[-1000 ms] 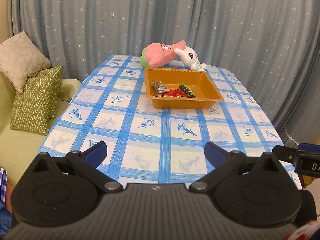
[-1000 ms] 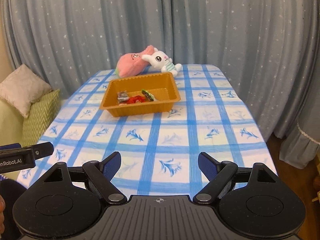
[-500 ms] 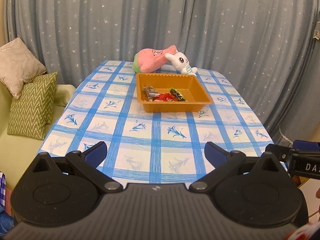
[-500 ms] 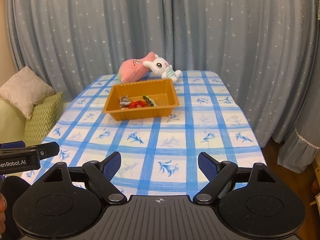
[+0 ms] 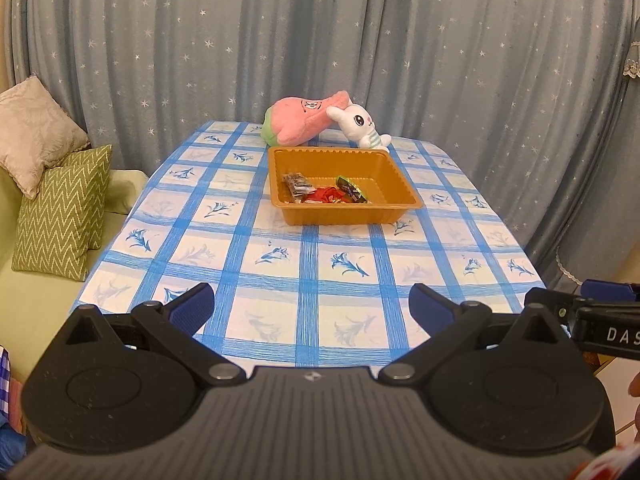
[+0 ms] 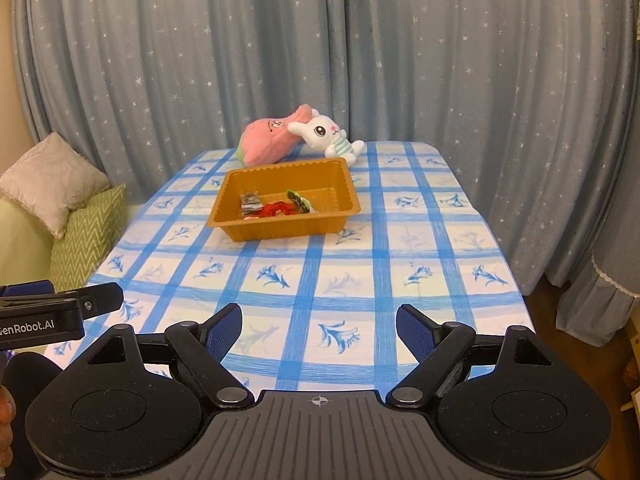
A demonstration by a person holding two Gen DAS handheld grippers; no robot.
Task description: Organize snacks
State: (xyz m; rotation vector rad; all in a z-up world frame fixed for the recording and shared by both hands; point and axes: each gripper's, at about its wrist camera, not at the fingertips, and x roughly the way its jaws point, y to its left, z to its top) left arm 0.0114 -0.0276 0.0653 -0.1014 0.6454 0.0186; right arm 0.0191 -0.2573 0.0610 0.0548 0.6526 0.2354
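An orange plastic tray (image 5: 400,184) (image 6: 340,196) stands past the middle of the table. Inside it lie a dark snack packet (image 5: 297,186) (image 6: 250,202), a red one (image 5: 326,195) (image 6: 277,209) and a green one (image 5: 351,190) (image 6: 301,201), bunched near its front wall. My left gripper (image 5: 312,304) hangs open over the table's near edge, far short of the tray, nothing between its blue pads. My right gripper (image 6: 319,326) is likewise open and empty at the near edge. Each gripper's finger shows at the side of the other's view.
A pink plush (image 5: 300,122) (image 6: 268,140) and a white rabbit plush (image 5: 358,124) (image 6: 328,134) lie behind the tray. The table wears a blue checked cloth (image 5: 280,256) (image 6: 340,276). A sofa with cushions (image 5: 60,216) (image 6: 84,236) stands left; starred curtains hang behind and right.
Both views have pulled back and tilted up a little, so the tray and plush toys look smaller and sit lower. Both grippers stay open and the snacks have not moved.
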